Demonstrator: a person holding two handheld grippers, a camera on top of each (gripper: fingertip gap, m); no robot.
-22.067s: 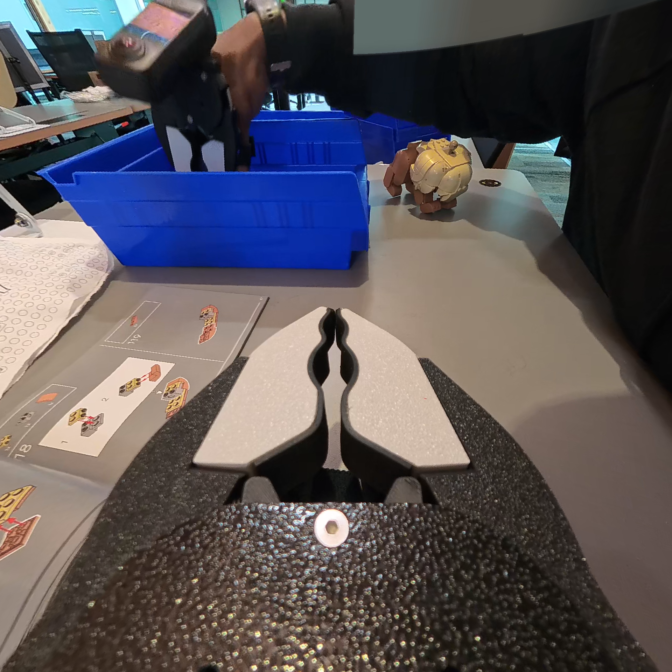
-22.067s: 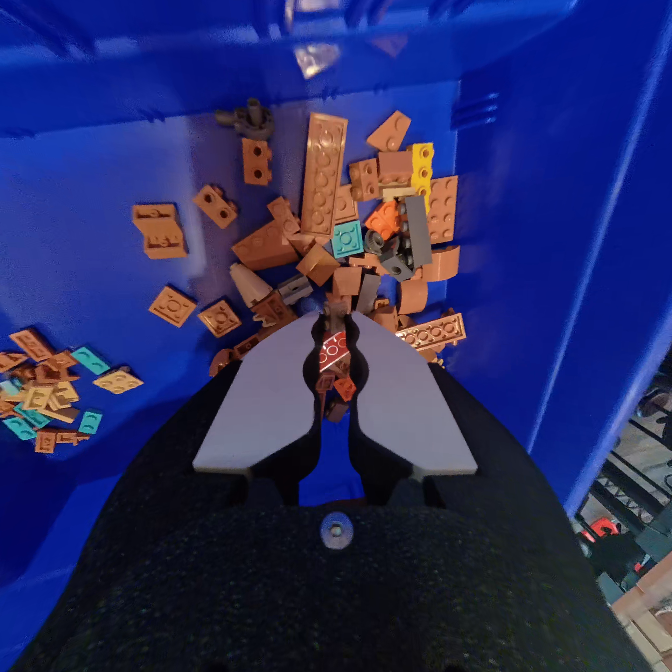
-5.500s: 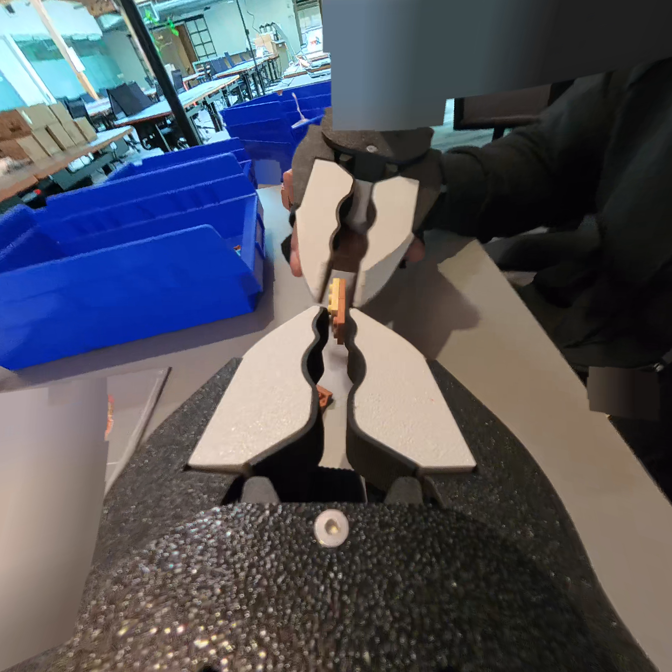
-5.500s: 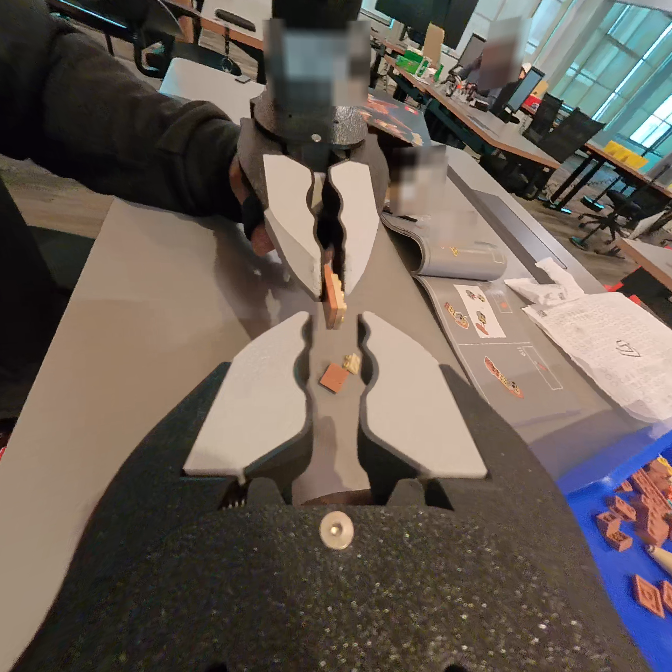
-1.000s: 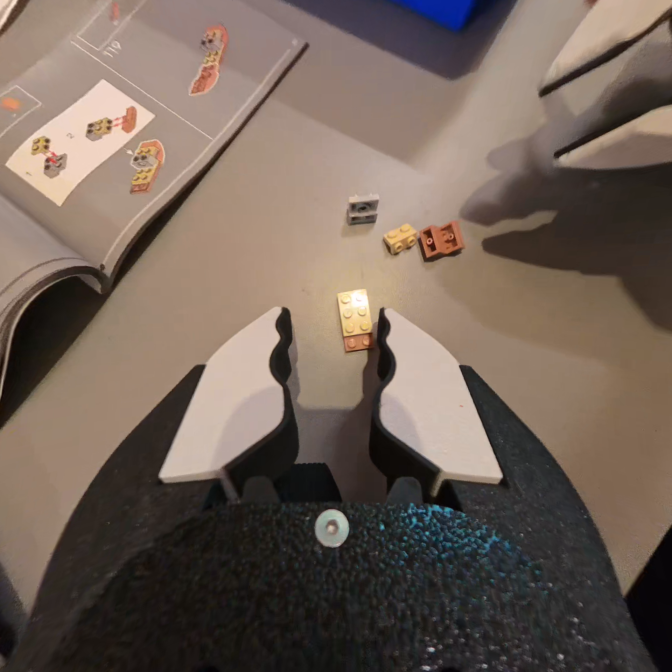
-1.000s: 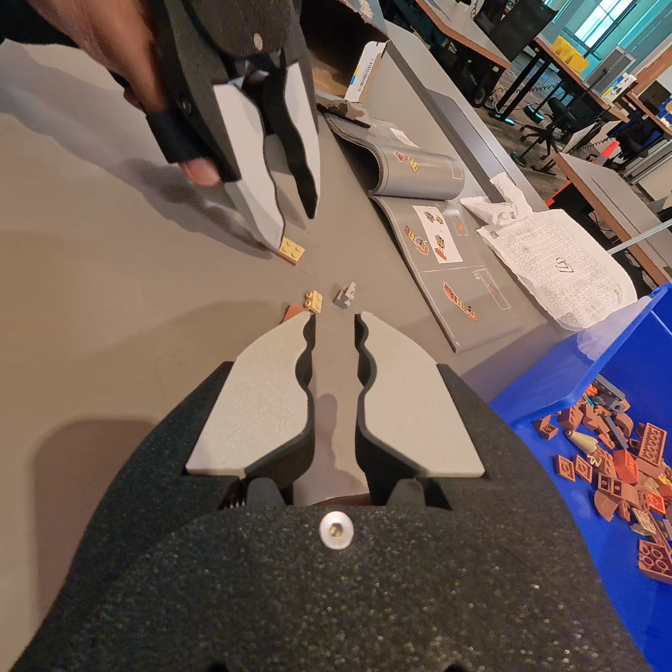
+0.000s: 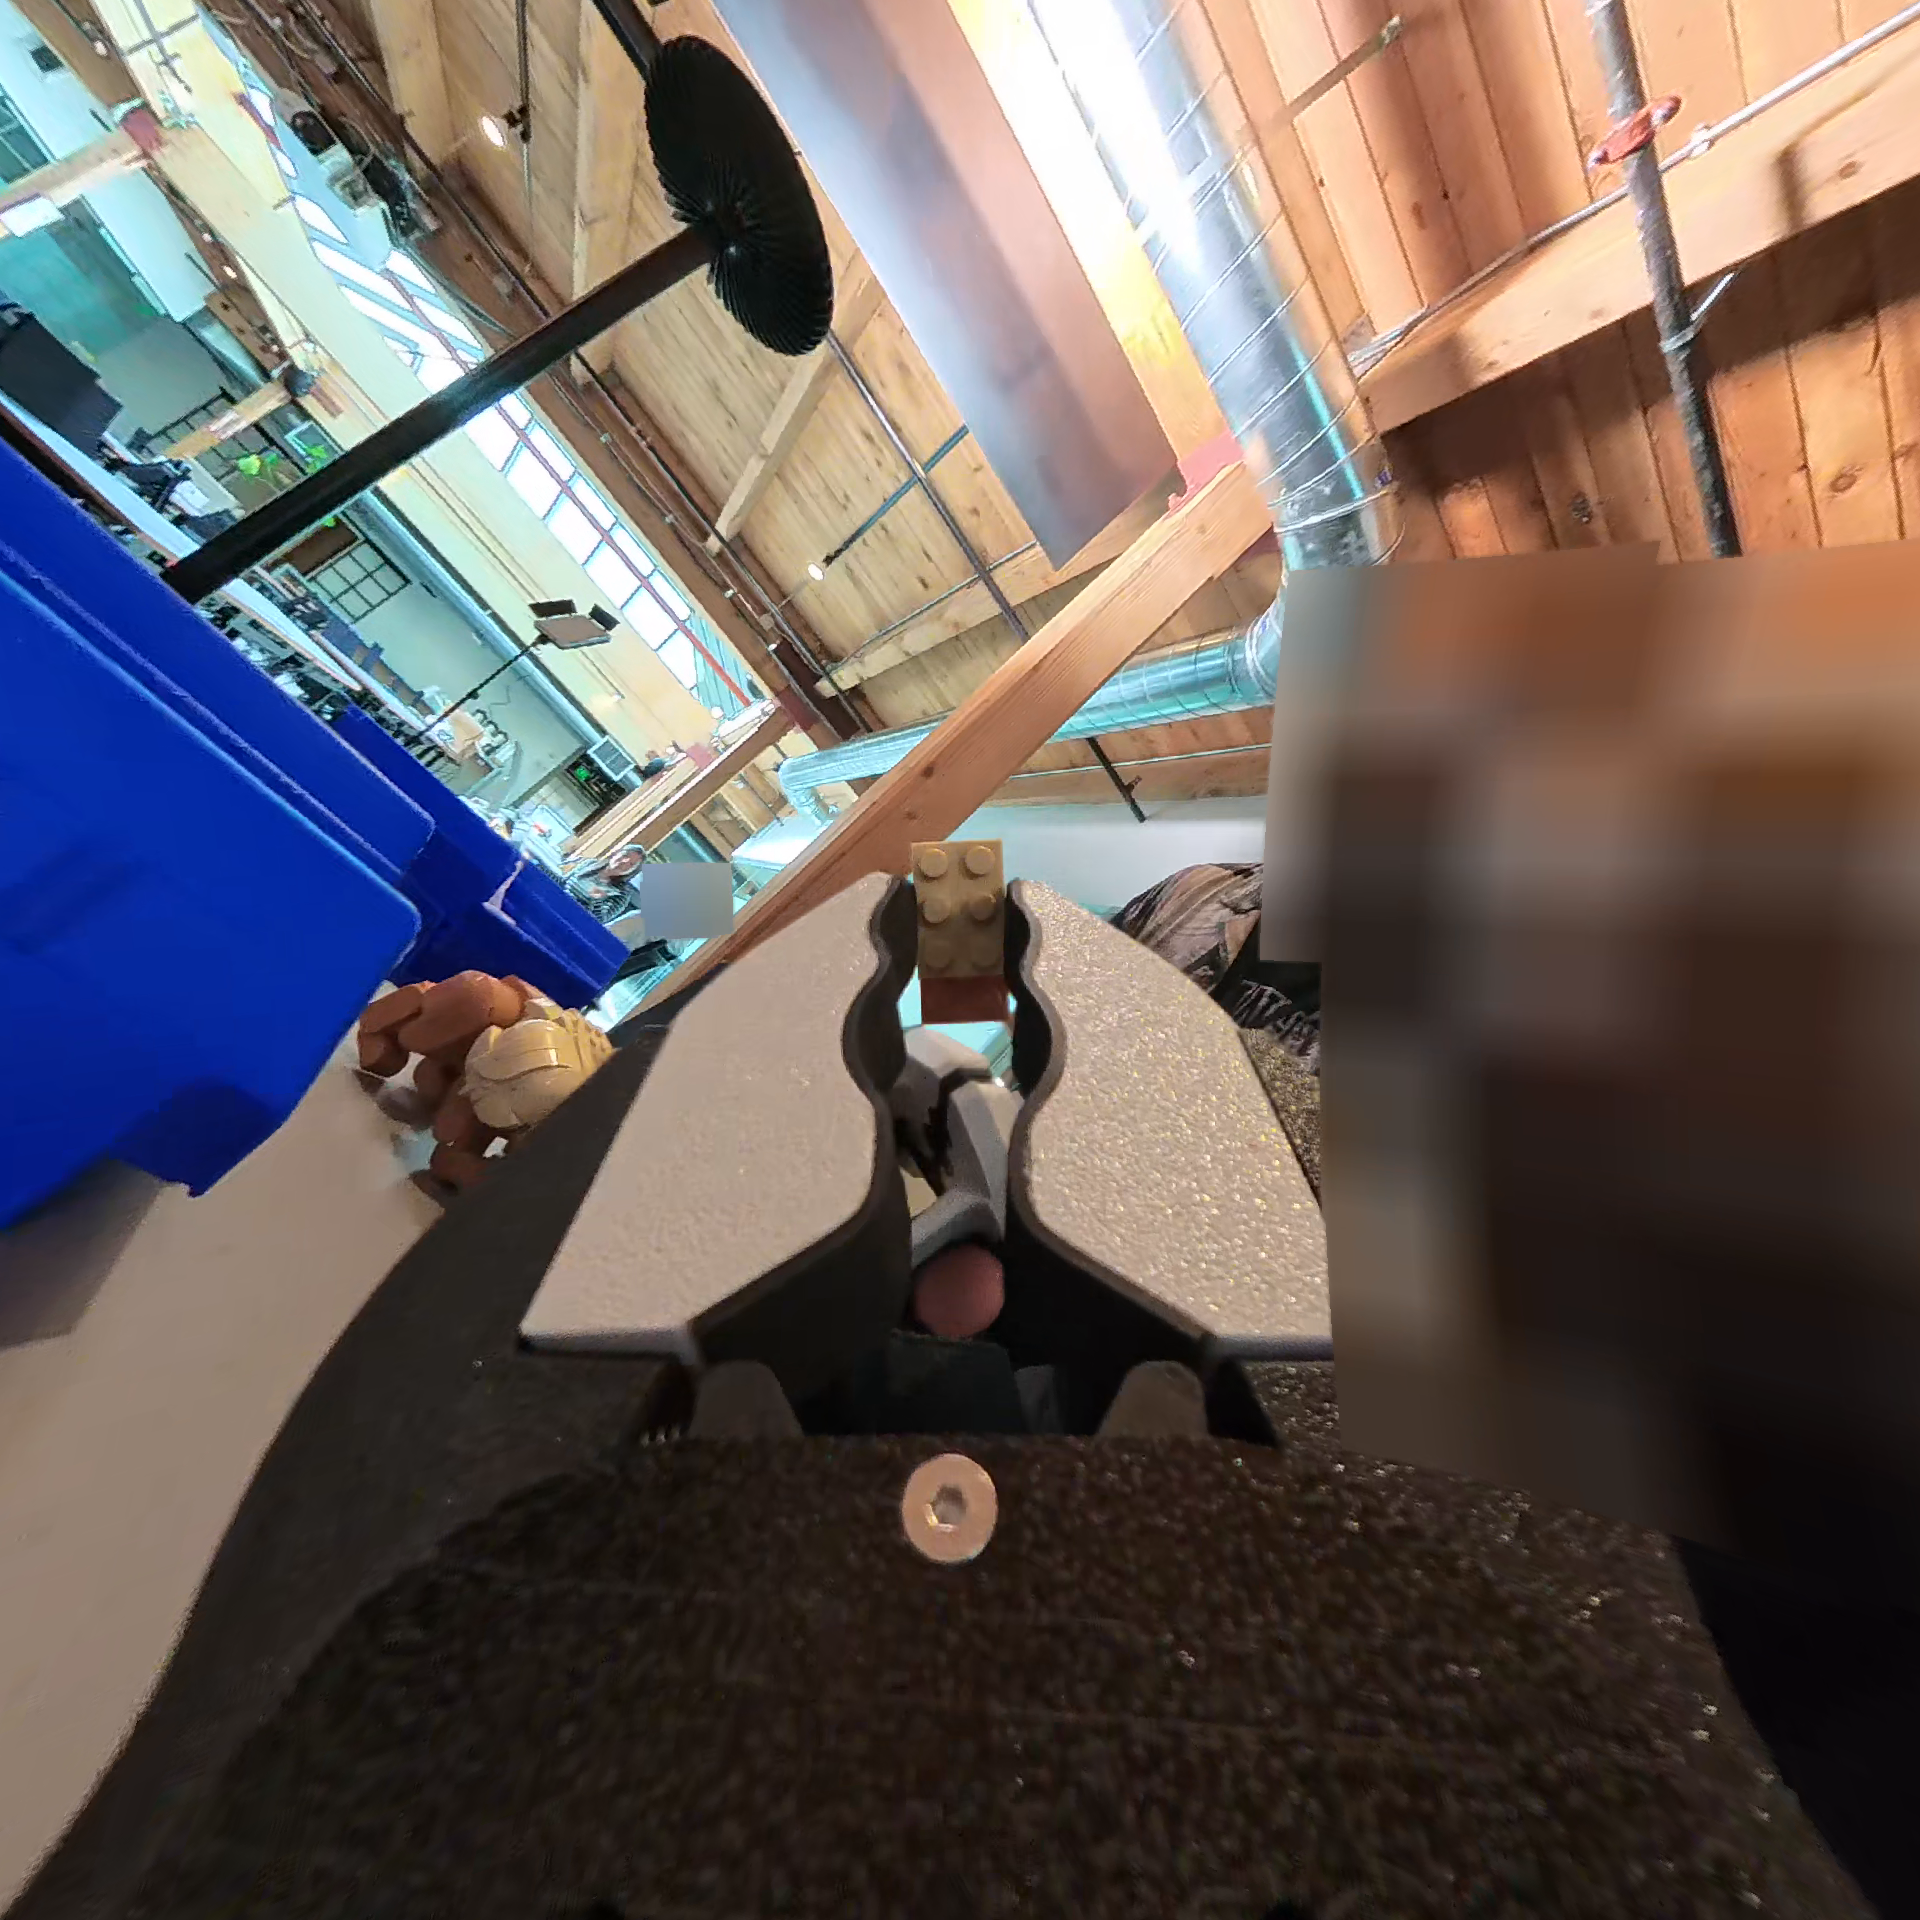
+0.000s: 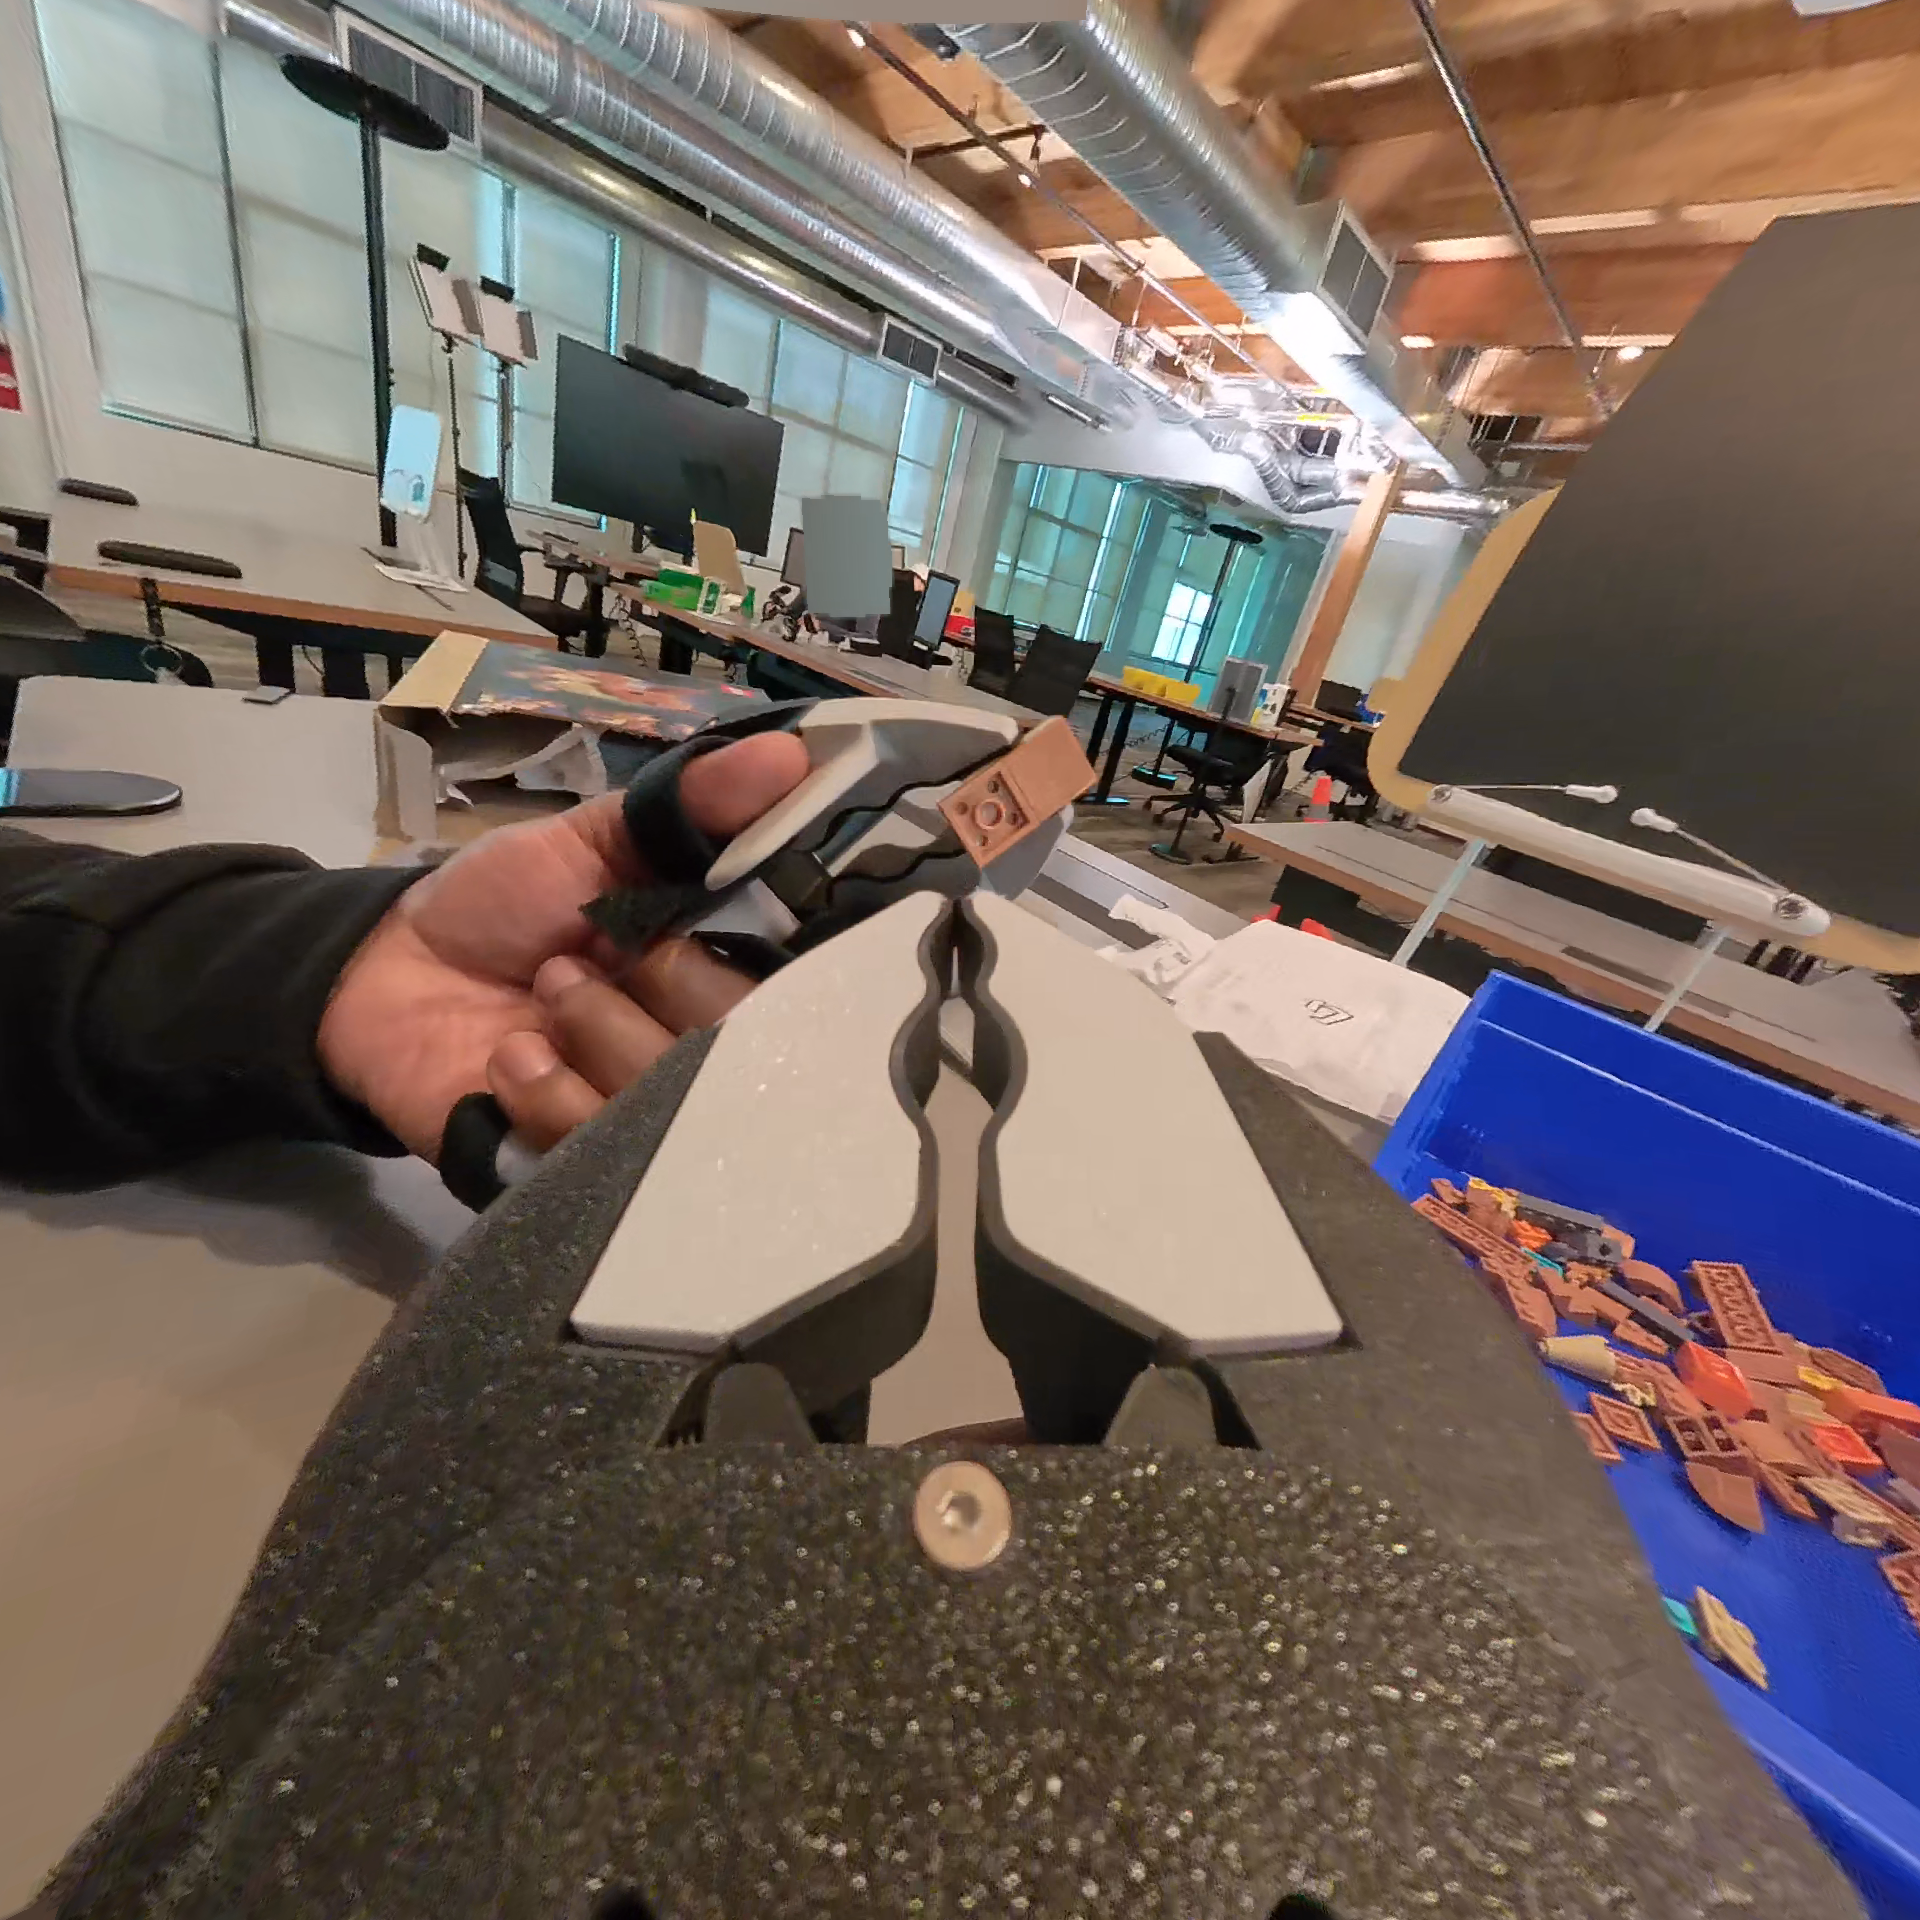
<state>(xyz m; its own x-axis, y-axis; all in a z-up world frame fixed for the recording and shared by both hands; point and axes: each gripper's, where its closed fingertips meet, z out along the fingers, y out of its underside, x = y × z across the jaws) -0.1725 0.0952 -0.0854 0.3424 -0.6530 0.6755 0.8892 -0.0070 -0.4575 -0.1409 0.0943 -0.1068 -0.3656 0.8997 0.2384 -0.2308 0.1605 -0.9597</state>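
Held piece: a small stack of plates [image 7: 958, 920], a tan studded plate over a reddish-brown one, sits upright between the fingertips of the left tool [image 7: 956, 914]; from the right wrist view the same piece [image 8: 1016, 802] shows its brown underside.
Left tool: closed on the stack, both pads pressing its two sides; it is raised off the desk and tilted up toward the ceiling beams.
Left hand: the hand [image 8: 499, 966] holding that tool shows in the right wrist view, a black strap across one finger, a dark sleeve at the wrist.
Right tool: the right tool [image 8: 958, 914] is closed with its fingertips together and nothing between them; its tips lie just below the left tool's fingertips and the held piece, apart from them.
Nearby model: a small brown and cream brick figure [image 7: 488, 1070] stands on the desk [image 7: 156, 1455] to the left of the left tool, beside a blue bin.
Blue bins: one blue bin [image 7: 156, 935] fills the left of the left wrist view; another blue bin [image 8: 1662, 1101] at the right of the right wrist view holds a heap of loose brown, orange and tan bricks [image 8: 1714, 1382].
Paper: a white crumpled sheet [image 8: 1309, 1008] lies on the desk between the right tool and that bin.
Farther back: an opened cardboard box [image 8: 520, 696] lies on the desk beyond the hand.
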